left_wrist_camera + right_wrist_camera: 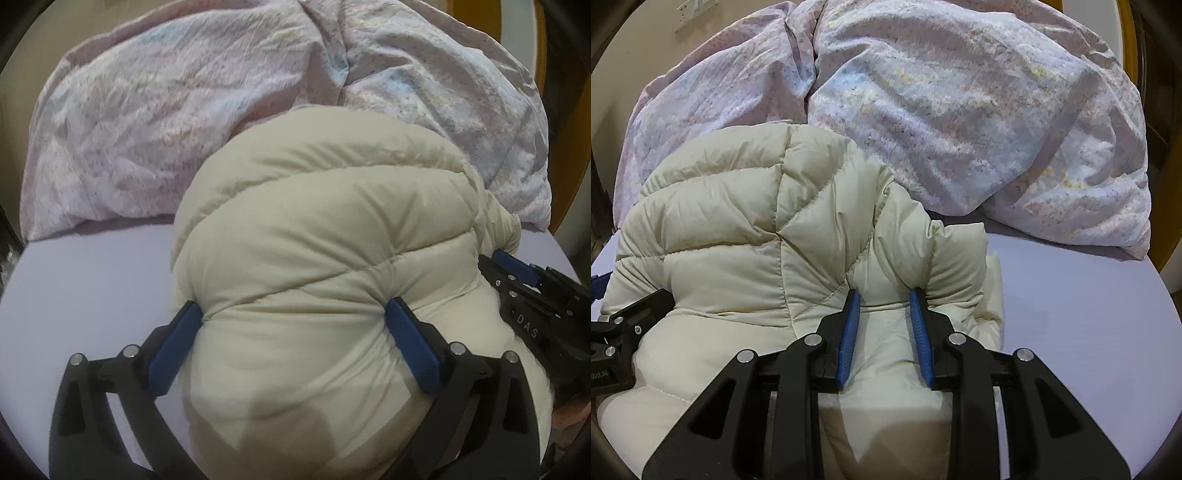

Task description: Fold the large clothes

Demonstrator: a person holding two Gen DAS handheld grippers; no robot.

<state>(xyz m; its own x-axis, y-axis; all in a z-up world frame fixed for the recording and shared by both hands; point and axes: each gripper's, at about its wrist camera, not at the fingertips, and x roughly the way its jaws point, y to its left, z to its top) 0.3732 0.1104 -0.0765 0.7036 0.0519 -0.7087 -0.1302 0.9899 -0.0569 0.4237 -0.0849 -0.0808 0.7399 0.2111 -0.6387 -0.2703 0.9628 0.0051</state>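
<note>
Left tongs [293, 314] spread, straddling jacket [314, 229] | right tongs [884, 295] pinching jacket | duvet [960, 110] behind

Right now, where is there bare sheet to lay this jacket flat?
Bare lilac sheet lies left of the puffer jacket, below the crumpled duvet. A second patch lies right of the jacket. The far side is crowded by the duvet.
</note>
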